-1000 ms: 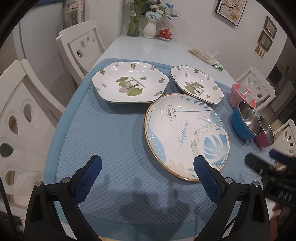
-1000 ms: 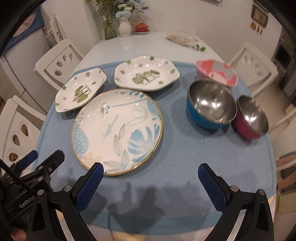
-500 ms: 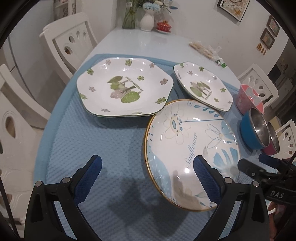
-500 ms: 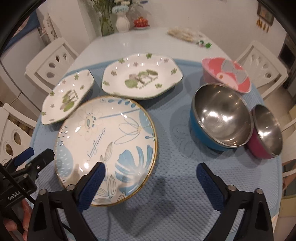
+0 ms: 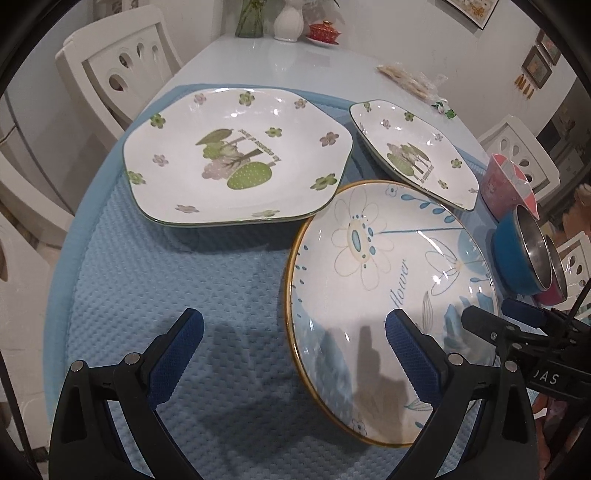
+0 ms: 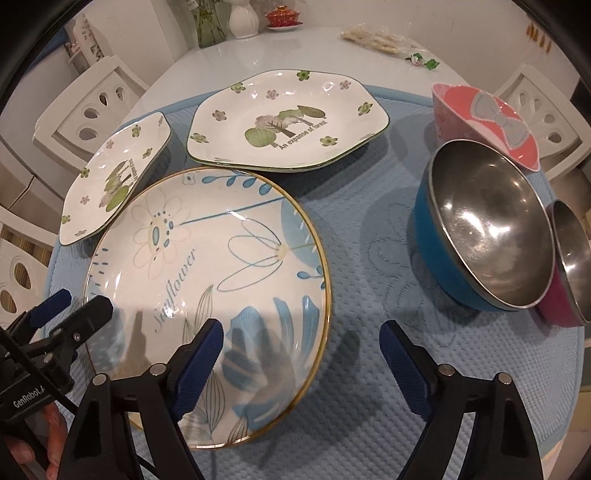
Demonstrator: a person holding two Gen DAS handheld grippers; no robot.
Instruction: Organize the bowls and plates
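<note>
A round white plate with blue flowers and a gold rim (image 5: 369, 266) (image 6: 207, 258) lies on the blue mat (image 5: 221, 295). Behind it sit two hexagonal plates with green trees, one left (image 5: 236, 158) (image 6: 114, 181) and one right (image 5: 413, 151) (image 6: 288, 122). My left gripper (image 5: 295, 343) is open, straddling the round plate's left rim. My right gripper (image 6: 303, 362) straddles its right rim, jaws closing, pads clear of the plate. A blue steel bowl (image 6: 484, 236), a magenta steel bowl (image 6: 569, 273) and a pink bow bowl (image 6: 487, 122) stand to the right.
White chairs (image 5: 122, 62) (image 6: 92, 107) ring the white table (image 5: 295, 66). At its far end stand a vase (image 6: 242, 18), a red lidded dish (image 6: 282, 16) and a clear snack packet (image 6: 373, 38). The mat's front edge runs just below both grippers.
Both grippers have dropped lower and moved in over the round plate, which now fills more of each view. The right jaws have narrowed; the left jaws keep their width.
</note>
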